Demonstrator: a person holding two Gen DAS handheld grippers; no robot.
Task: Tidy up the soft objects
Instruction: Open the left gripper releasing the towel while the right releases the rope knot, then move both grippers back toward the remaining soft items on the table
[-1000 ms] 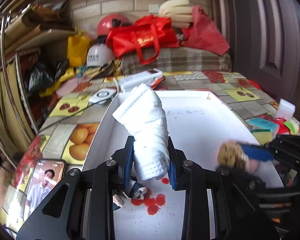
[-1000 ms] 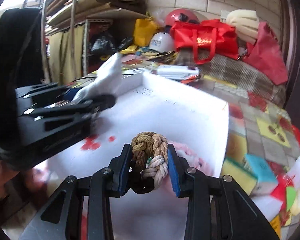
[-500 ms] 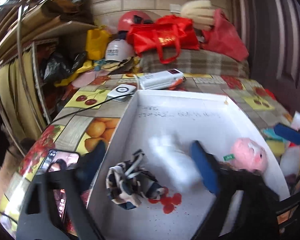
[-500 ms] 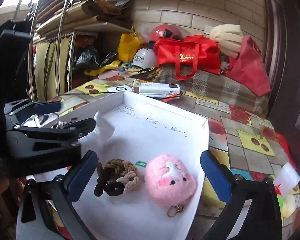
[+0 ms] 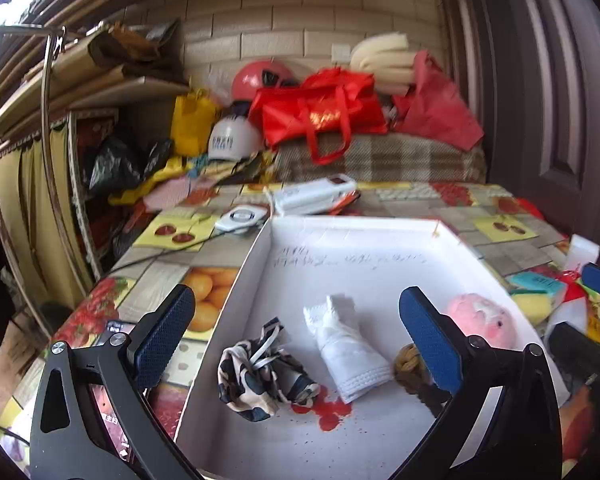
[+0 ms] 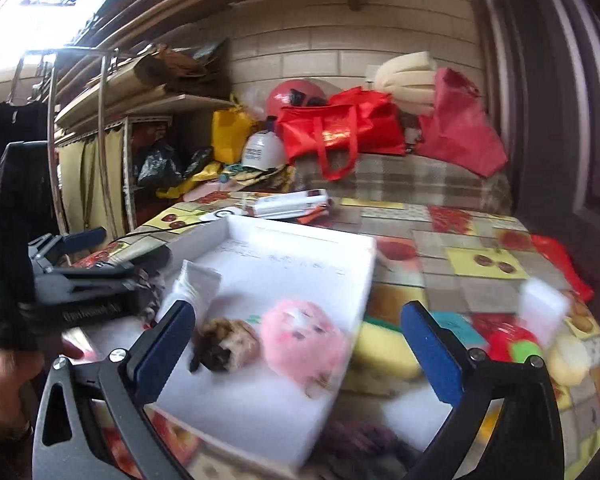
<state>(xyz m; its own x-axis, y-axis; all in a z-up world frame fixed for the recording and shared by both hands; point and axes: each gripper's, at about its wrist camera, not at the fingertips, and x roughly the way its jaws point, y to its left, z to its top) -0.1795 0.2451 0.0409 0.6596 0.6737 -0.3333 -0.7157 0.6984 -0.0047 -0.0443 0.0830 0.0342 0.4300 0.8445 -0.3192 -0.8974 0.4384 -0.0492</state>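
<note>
Sitting on the counter [image 5: 220, 248], the white box [image 5: 364, 236] holds the pink plush [image 6: 300, 336], white cloth [image 5: 346, 344], patterned pouch [image 5: 260, 376] and rope knot [image 6: 228, 344]. Both the left gripper [image 5: 300, 328] and the right gripper [image 6: 300, 340] have jaws spread, empty. The yellow sponge [image 6: 388, 348] lies right of the box, nearer the right gripper.

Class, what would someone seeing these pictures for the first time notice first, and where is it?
Probably the white tray in the middle of the fruit-patterned table, holding a pink plush toy at its right, a rolled white cloth in the centre and a patterned cloth bundle at its left. Behind, a bright red bag sits on a plaid cushion.
</note>
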